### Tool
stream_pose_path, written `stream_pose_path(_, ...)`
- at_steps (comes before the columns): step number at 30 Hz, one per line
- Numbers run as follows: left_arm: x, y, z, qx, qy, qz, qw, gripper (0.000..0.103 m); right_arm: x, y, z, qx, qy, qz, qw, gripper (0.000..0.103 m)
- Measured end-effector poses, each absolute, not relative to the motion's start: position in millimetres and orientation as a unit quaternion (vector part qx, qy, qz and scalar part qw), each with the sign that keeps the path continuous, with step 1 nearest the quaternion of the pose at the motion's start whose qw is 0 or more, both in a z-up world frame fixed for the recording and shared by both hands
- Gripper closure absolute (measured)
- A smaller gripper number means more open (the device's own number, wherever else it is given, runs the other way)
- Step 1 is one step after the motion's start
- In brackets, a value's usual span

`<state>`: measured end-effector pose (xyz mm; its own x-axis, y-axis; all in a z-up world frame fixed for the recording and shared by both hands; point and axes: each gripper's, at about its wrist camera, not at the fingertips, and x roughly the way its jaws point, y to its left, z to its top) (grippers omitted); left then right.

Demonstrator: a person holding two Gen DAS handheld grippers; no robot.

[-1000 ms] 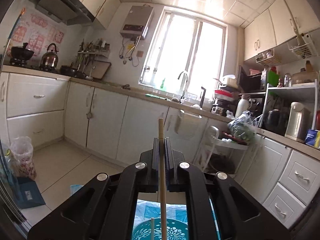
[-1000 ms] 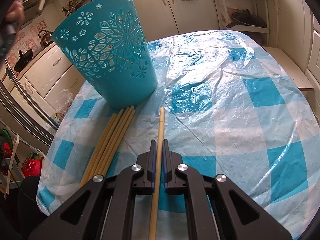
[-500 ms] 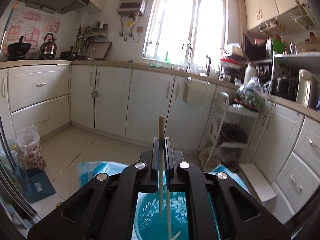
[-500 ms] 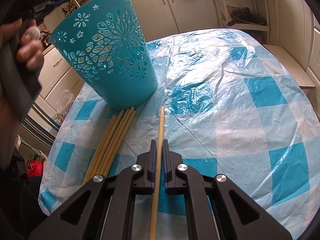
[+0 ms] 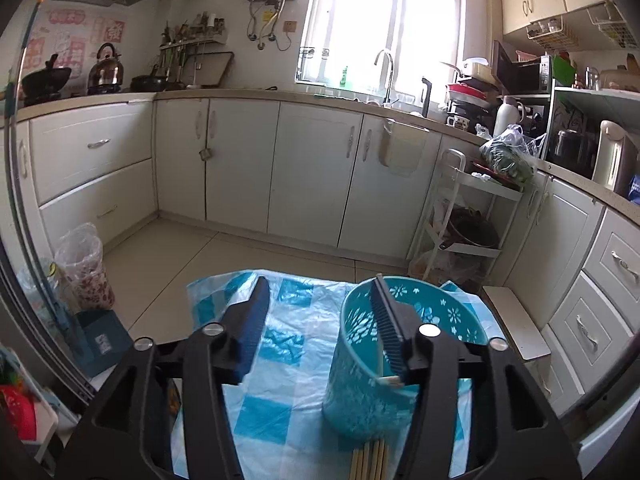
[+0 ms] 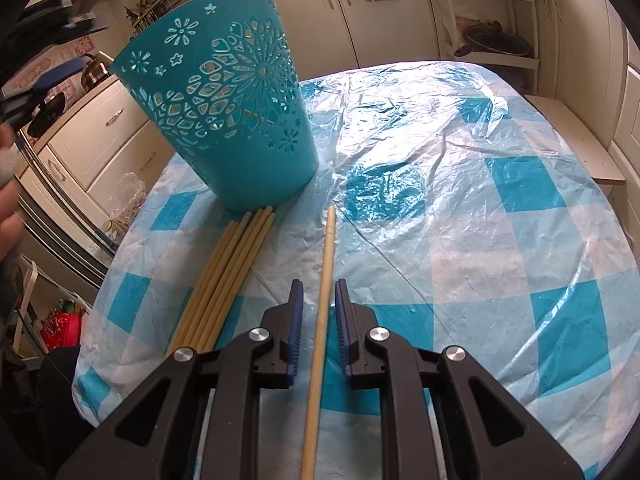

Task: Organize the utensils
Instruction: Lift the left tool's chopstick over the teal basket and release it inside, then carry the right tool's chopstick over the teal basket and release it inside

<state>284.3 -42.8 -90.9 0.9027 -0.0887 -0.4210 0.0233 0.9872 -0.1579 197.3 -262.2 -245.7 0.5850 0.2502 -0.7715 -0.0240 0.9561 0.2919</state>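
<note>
A teal cut-out basket [image 6: 224, 112] stands upright on the blue-checked tablecloth [image 6: 480, 200]. Several bamboo chopsticks [image 6: 228, 276] lie bundled at its foot. One single chopstick [image 6: 329, 236] lies on the cloth between the jaws of my right gripper [image 6: 318, 283]. Those jaws are opening, and a gap shows on both sides of the stick. My left gripper [image 5: 320, 280] hangs above the table with its jaws opening wide and nothing between them. Its right finger is over the basket [image 5: 452, 316]. Pale chopstick ends [image 5: 390, 380] show inside the basket.
A person's hand [image 6: 8, 208] shows blurred at the left edge. Beyond the table's far edge are white cabinets [image 5: 312, 176], a white shelf cart [image 5: 464, 216], a low bench [image 5: 516, 320] and a filled plastic bag [image 5: 84, 264] on the floor.
The left gripper sank, opened and let go of its chopstick, and the basket now sits under its right finger. The right jaws parted from the single chopstick, which stayed where it lay.
</note>
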Motion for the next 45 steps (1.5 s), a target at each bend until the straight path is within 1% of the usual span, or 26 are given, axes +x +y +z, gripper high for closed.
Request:
stream_pose_path(4, 260.0, -27.2, -94.6, -0.082, 0.230, -0.027, 0.969, 0.037, 199.1, -258.7, -244.7, 0.112, 0.453, 0.070, 0.882, 0.087)
stream_pose_path(9, 234.8, -16.3, -107.7, -0.075, 0.255, -0.028, 0.964, 0.031, 206.3, -248.1, -243.4, 0.078, 0.457, 0.061, 0.884, 0.087)
stream_pose_path(12, 225.1, -11.4, -115.2, -0.083, 0.273, -0.034, 0.958, 0.031, 212.6, -248.1, -242.9, 0.072, 0.463, 0.055, 0.882, 0.087)
stream_pose_path(17, 214.9, -11.1, -115.4, -0.077, 0.280, -0.042, 0.956, 0.030, 211.9, -231.9, -241.6, 0.004, 0.471, 0.049, 0.881, 0.087)
stream_pose_path(20, 210.9, -12.5, -114.4, -0.074, 0.283, -0.043, 0.955, 0.030, 209.6, -233.4, -242.5, 0.003, 0.472, 0.050, 0.880, 0.093)
stream_pose_path(21, 210.8, -12.8, -114.2, -0.073, 0.284, -0.043, 0.955, 0.029, 208.2, -235.6, -242.5, 0.008, 0.472, 0.048, 0.880, 0.096)
stream_pose_path(22, 210.1, -13.0, -114.1, -0.073, 0.286, -0.043, 0.955, 0.029, 207.4, -238.2, -242.8, 0.016, 0.472, 0.047, 0.880, 0.096)
stream_pose_path(27, 206.5, -12.9, -116.3, -0.067, 0.294, -0.045, 0.952, 0.025, 194.7, -251.6, -241.0, 0.068, 0.464, 0.052, 0.882, 0.097)
stream_pose_path(31, 204.8, -12.6, -121.0, -0.067, 0.303, -0.044, 0.950, 0.022, 186.0, -261.0, -226.7, 0.123, 0.445, 0.067, 0.885, 0.097)
stream_pose_path(38, 204.6, -10.2, -128.5, -0.073, 0.318, -0.043, 0.945, 0.021, 178.6, -275.9, -186.4, 0.195, 0.392, 0.100, 0.893, 0.097)
stream_pose_path(45, 200.8, -5.0, -129.9, -0.079, 0.321, -0.038, 0.943, 0.021, 199.7, -279.0, -116.3, 0.235, 0.300, 0.136, 0.914, 0.097)
